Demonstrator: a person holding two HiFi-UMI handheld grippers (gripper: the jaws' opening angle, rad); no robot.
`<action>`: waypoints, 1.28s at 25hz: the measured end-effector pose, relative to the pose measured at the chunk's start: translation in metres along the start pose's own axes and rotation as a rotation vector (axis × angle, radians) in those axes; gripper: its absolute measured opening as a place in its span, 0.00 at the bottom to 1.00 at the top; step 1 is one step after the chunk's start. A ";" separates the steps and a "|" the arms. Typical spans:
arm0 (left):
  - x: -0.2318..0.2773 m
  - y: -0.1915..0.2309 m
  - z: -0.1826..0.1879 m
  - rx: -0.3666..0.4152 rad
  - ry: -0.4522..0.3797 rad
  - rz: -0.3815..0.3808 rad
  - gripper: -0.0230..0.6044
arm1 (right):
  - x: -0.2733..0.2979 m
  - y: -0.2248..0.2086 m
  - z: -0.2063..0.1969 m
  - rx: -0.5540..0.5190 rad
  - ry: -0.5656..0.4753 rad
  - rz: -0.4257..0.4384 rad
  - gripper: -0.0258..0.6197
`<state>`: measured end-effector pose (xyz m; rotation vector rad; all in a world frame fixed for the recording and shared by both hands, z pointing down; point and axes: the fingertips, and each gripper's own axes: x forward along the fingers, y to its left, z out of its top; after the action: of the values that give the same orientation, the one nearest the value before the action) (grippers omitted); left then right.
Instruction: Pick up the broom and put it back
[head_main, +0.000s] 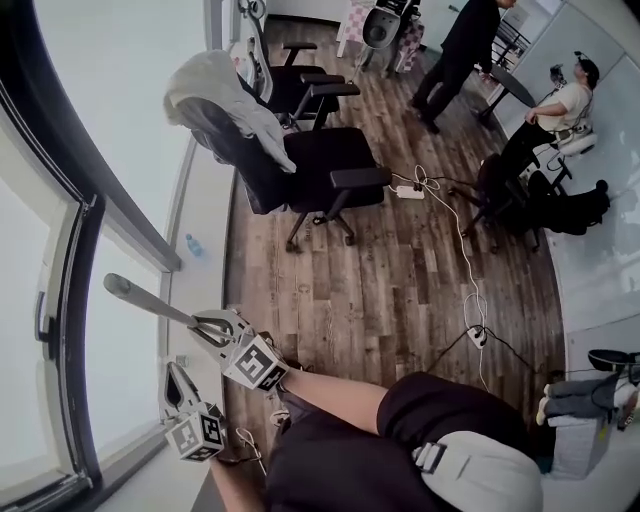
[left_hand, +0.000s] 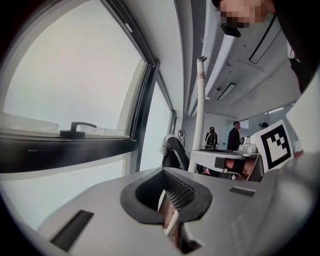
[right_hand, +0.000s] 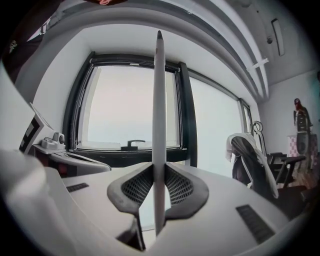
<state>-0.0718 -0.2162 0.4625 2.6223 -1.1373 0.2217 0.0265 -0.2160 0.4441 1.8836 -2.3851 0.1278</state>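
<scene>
Picking up looks done, putting back not: by the window wall (head_main: 100, 120) the one broom (head_main: 150, 298) is held up, handle slanting toward the glass. Its brush end is out of sight, and no storage spot shows. Behind stand at least three office chairs (head_main: 325, 165), with two people at the far desks. Two grippers: the right gripper (head_main: 203, 322) is clamped on the handle, jaws partway closed. The left gripper (head_main: 178, 385) sits nearer the body, jaws drawn almost together, nothing made out between them. One bottle (head_main: 193, 244) is on the sill.
</scene>
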 end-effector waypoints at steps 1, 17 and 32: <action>0.008 0.002 -0.002 -0.007 0.008 0.005 0.04 | 0.007 -0.003 -0.003 0.000 0.003 0.008 0.17; 0.128 0.032 -0.034 -0.024 0.081 0.042 0.04 | 0.097 -0.087 -0.054 0.020 0.007 0.007 0.17; 0.224 0.100 -0.072 -0.048 0.116 0.085 0.04 | 0.218 -0.111 -0.154 0.061 0.113 0.067 0.17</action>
<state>0.0051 -0.4138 0.6053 2.4870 -1.2004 0.3547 0.0879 -0.4326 0.6254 1.7702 -2.3950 0.3079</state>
